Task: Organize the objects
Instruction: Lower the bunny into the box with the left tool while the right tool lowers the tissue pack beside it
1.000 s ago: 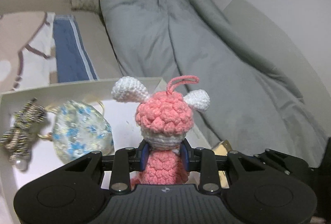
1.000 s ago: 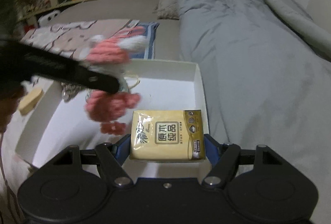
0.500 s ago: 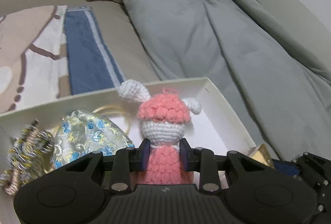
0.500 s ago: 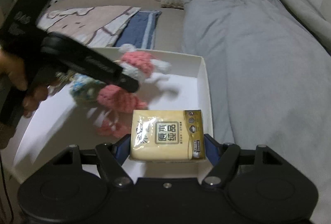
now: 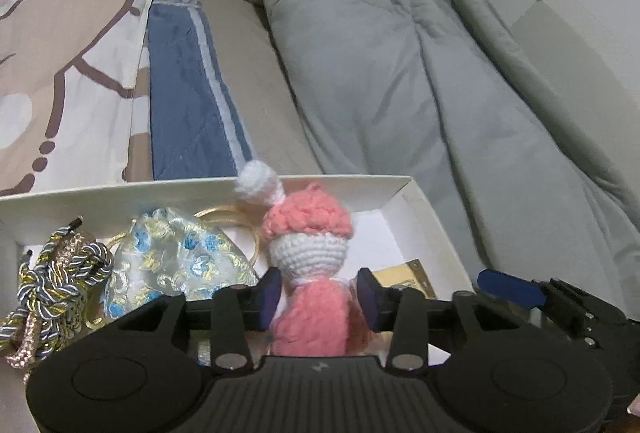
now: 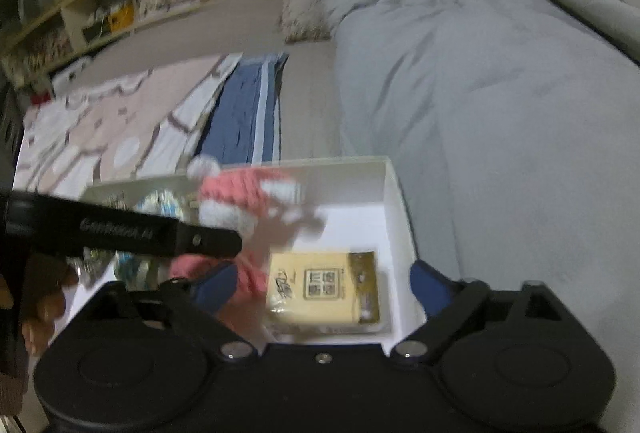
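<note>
My left gripper [image 5: 318,295] stands around the pink crochet bunny [image 5: 308,233], its blue pads a little apart from the body, low inside the white box [image 5: 424,201]. The bunny also shows blurred in the right wrist view [image 6: 248,201]. My right gripper [image 6: 320,287] is open, its jaws wide apart. The yellow tissue pack [image 6: 324,287] lies between them on the floor of the box [image 6: 394,193], free of the pads. A corner of the pack shows in the left wrist view [image 5: 404,277].
A floral drawstring pouch [image 5: 172,261] and a braided cord bundle [image 5: 52,281] lie in the box's left part. A grey duvet [image 5: 400,53] lies to the right, a blue cloth [image 5: 188,93] and patterned blanket beyond. Shelves [image 6: 120,5] stand at the back.
My right gripper has opened and let the tissue pack down into the box. My left gripper has lowered the bunny into the box and its pads have spread apart.
</note>
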`<state>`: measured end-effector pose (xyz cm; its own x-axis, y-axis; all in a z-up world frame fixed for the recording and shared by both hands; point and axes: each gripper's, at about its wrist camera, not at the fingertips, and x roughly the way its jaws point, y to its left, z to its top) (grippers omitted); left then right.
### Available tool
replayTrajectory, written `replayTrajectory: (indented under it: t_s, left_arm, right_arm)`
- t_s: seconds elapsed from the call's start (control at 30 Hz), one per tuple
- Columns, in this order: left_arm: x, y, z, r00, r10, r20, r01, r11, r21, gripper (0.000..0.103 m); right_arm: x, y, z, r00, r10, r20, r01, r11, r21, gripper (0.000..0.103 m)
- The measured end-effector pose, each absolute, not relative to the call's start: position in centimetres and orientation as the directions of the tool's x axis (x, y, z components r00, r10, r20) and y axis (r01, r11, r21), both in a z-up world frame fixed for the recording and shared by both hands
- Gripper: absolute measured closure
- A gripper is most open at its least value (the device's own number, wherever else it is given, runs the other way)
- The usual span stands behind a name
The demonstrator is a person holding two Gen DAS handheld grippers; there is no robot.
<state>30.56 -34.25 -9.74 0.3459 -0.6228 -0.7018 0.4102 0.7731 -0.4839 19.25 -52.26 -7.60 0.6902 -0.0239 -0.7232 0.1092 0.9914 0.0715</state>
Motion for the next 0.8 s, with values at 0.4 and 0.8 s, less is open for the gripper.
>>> replayTrajectory:
  t_s: [0.4, 0.8]
  left_arm:
    - [28.7, -33.4, -8.5, 0.336, -0.606, -0.721, 0.43, 0.78, -0.455, 0.065]
    - [28.5, -33.7, -8.4, 0.334, -0.594, -0.732, 0.443, 0.784, -0.434, 0.068]
  right_arm:
    - [17.4, -51.1, -8.8, 0.589, 0.001, -0.808, 0.07, 0.996, 0.052, 0.057]
    - [21.2, -52.3, -10.0, 0.593, -0.061, -0.803, 0.198, 0.978, 0.072, 0.062]
